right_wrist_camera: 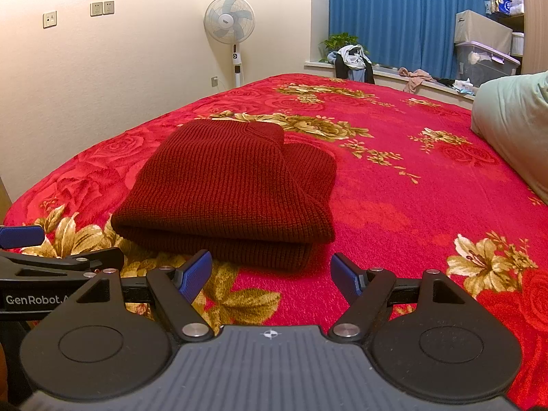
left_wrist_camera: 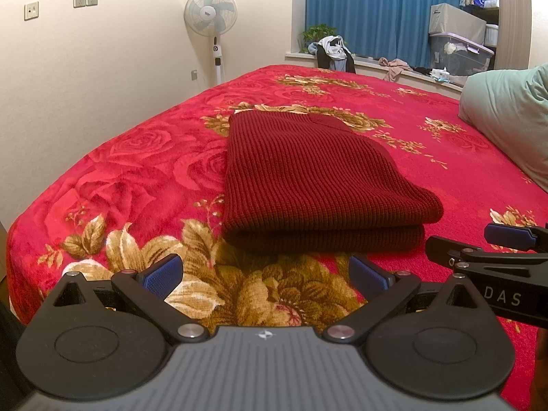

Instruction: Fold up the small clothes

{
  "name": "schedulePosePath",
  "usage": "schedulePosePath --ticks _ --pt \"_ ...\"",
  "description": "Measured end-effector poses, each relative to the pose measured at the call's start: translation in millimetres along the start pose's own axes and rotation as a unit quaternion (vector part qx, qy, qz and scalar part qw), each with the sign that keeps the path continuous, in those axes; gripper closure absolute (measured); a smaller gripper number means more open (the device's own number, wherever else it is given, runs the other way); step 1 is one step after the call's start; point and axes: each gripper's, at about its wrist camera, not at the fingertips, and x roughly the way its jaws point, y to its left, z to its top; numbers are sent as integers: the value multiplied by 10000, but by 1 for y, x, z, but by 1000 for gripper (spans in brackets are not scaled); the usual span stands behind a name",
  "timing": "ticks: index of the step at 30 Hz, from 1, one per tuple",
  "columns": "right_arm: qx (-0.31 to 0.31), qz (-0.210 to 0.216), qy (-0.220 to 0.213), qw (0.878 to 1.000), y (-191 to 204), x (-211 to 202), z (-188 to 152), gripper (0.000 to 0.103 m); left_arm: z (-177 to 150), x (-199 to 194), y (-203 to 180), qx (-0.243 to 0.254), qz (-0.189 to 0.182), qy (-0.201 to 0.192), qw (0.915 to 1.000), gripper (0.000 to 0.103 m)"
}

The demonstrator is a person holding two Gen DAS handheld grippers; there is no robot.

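Observation:
A dark red knitted garment lies folded in a thick flat stack on the red floral bedspread. In the right wrist view the same knitted garment sits left of centre, its folded edge toward me. My left gripper is open, just short of the near fold, with nothing between its blue pads. My right gripper is also open and empty, close to the near right corner of the stack. Each gripper shows at the edge of the other's view: the right gripper and the left gripper.
A pale green pillow lies at the bed's right side. A standing fan is by the far wall. Blue curtains, a windowsill with loose clothes and storage boxes are behind the bed. The bed edge drops off on the left.

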Motion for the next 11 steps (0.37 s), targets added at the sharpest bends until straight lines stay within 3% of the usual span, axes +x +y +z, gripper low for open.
schedulePosePath --ticks 11 --pt "2 -1 3 10000 0 0 0 25 -1 0 0 -2 -1 -5 10000 0"
